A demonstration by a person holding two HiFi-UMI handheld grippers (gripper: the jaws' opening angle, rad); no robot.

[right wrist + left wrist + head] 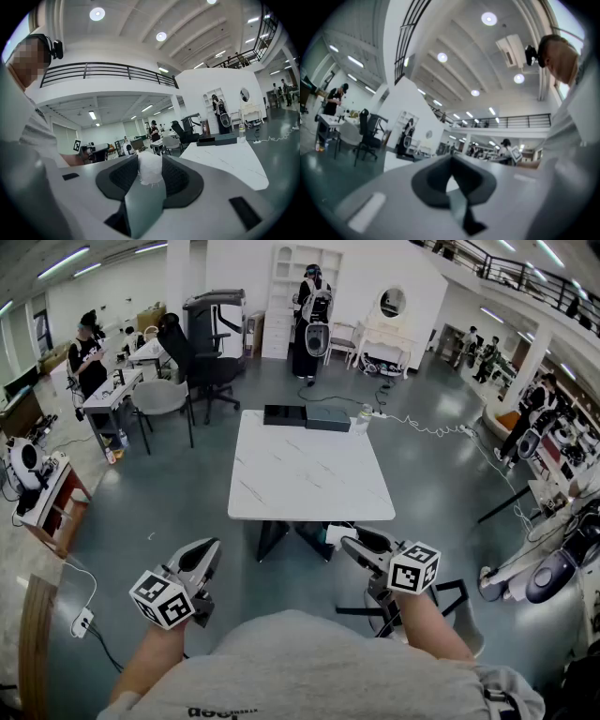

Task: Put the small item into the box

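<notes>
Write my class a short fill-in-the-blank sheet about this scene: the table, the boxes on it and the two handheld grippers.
1. The right gripper pinches a small ____ fabric item between its jaws.
2. On the white marble-patterned square table, the flat black box and the dark grey box lie at the ____ edge from the person.
3. The left gripper has ____ between its jaws.

Missing words: white; far; nothing.

Head view: from our head we look forward and steeply down, tabletop [309, 474] far off at 12 o'clock | left gripper view: on our left hand-held gripper [207, 549], tipped up at the ceiling [454, 56], tabletop a sliver at 8 o'clock | right gripper view: on our right hand-held gripper [350, 545], level, tabletop at 4 o'clock | shared: tabletop
</notes>
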